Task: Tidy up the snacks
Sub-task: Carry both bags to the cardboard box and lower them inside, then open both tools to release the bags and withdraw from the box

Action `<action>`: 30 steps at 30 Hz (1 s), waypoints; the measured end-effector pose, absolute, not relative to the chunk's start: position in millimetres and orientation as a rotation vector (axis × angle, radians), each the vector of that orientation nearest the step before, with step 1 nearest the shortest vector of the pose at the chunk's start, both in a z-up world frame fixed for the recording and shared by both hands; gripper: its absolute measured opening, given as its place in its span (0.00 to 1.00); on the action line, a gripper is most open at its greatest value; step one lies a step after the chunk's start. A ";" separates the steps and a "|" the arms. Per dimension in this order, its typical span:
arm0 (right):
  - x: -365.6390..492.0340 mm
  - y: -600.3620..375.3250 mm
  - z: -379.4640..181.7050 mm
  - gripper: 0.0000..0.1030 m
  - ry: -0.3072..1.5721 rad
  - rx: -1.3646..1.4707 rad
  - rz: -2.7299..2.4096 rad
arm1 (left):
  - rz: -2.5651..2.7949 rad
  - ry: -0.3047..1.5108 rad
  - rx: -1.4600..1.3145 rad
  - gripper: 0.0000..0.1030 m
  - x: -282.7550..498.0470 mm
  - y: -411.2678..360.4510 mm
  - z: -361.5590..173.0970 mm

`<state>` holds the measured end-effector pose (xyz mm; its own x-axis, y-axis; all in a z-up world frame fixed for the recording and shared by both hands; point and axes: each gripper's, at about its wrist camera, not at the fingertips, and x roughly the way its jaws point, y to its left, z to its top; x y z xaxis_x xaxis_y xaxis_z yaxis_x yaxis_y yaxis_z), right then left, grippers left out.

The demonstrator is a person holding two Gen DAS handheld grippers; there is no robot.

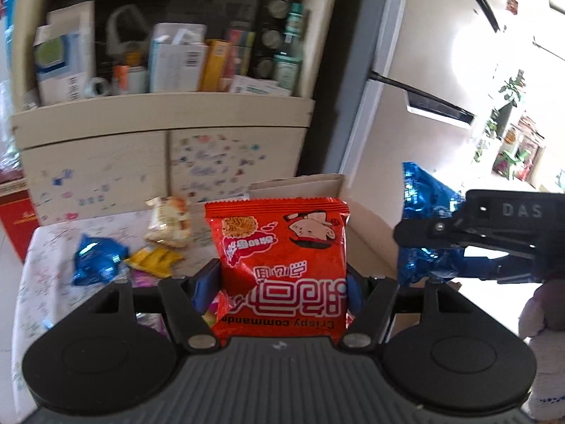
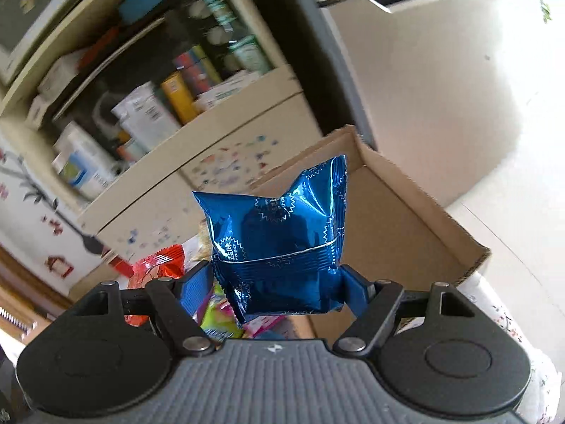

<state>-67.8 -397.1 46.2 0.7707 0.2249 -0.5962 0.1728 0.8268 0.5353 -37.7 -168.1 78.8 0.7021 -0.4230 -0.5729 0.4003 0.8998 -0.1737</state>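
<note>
My left gripper [image 1: 280, 284] is shut on a red crispy-noodle packet [image 1: 282, 265], held upright above the table. To its right in the left wrist view, the right gripper [image 1: 416, 233] grips a blue foil packet [image 1: 423, 198]. In the right wrist view my right gripper [image 2: 279, 286] is shut on that blue foil packet [image 2: 279, 240], lifted in front of an open cardboard box [image 2: 395, 219]. The red packet [image 2: 159, 265] shows at lower left there. On the table lie another blue packet [image 1: 97, 259], a yellow packet [image 1: 155, 261] and a pale packet [image 1: 167, 228].
A cream cabinet [image 1: 159, 155] with a crowded shelf of boxes and bottles [image 1: 169, 60] stands behind the patterned tablecloth [image 1: 53, 282]. The cardboard box's flap [image 1: 300, 183] rises behind the red packet. More bright wrappers [image 2: 219, 318] lie below the right gripper. A hand [image 1: 540, 318] shows at right.
</note>
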 end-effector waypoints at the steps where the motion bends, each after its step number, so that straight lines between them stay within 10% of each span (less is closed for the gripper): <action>1: -66.4 -399.5 44.7 0.80 0.705 0.624 0.021 | -0.466 0.648 -0.034 0.66 -35.4 -174.4 78.3; 17: -54.0 -428.4 26.9 0.82 0.746 0.787 -0.150 | -0.533 0.749 -0.009 0.66 4.0 -242.9 48.3; 30: -52.8 -422.6 29.2 0.93 0.739 0.776 -0.151 | -0.577 0.732 -0.008 0.90 12.4 -231.4 63.2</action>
